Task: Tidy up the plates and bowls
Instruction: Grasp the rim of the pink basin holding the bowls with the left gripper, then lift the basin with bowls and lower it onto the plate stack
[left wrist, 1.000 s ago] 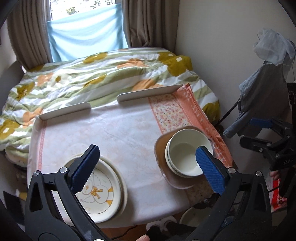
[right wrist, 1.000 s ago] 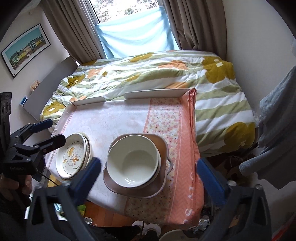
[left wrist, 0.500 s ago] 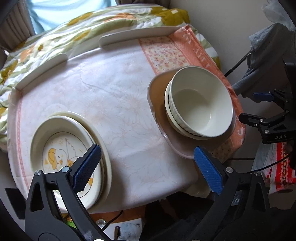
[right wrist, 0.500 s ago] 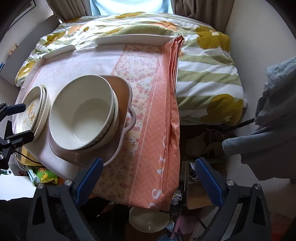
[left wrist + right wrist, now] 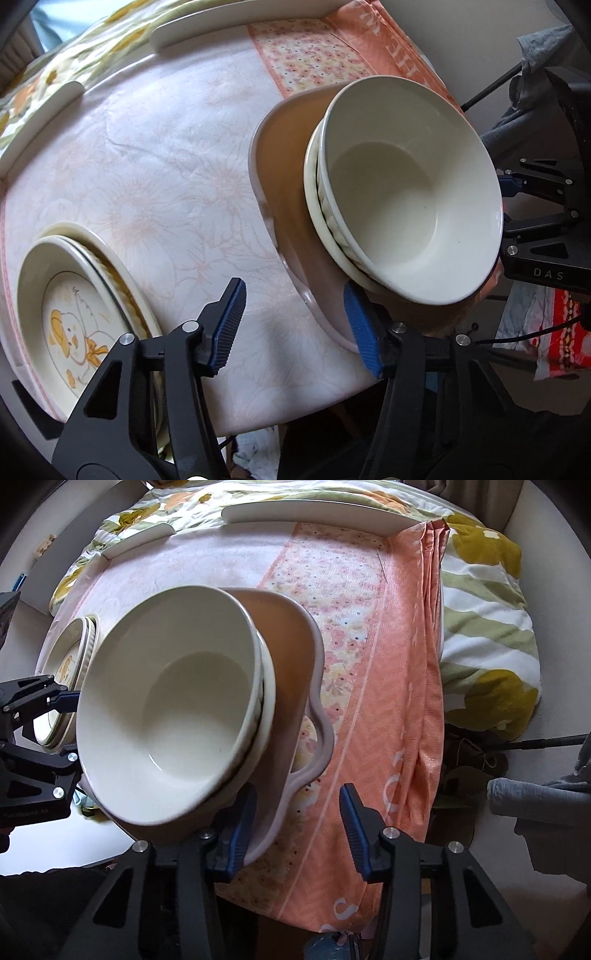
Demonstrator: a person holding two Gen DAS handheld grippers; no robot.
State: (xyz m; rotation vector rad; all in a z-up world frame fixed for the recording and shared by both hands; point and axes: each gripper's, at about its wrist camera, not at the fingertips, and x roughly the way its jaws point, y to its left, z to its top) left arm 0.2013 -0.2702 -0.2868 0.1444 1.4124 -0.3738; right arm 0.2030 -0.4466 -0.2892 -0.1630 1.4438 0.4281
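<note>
Bedroom setup: small table (image 5: 155, 155) under a pale floral cloth, bed with a yellow-flowered duvet (image 5: 487, 602) past its far edge. I have both grippers pointing steeply down at the near edge. Left gripper (image 5: 295, 325): jaws have just been closing, part-spread now, near rim of the pink tray (image 5: 280, 177) between the pads; can't tell if they're pressing it. Right gripper (image 5: 297, 825): jaws also just been closing, part-spread, straddling the tray's near-right rim by its wavy handle, contact unclear. Stacked white bowls (image 5: 173, 705) sit on that tray at the table's near-right corner, over an orange cloth (image 5: 369, 664). Stacked plates (image 5: 74, 314), top one with a duck print, at the near-left corner. White rails (image 5: 314, 511) line the far edge.
</note>
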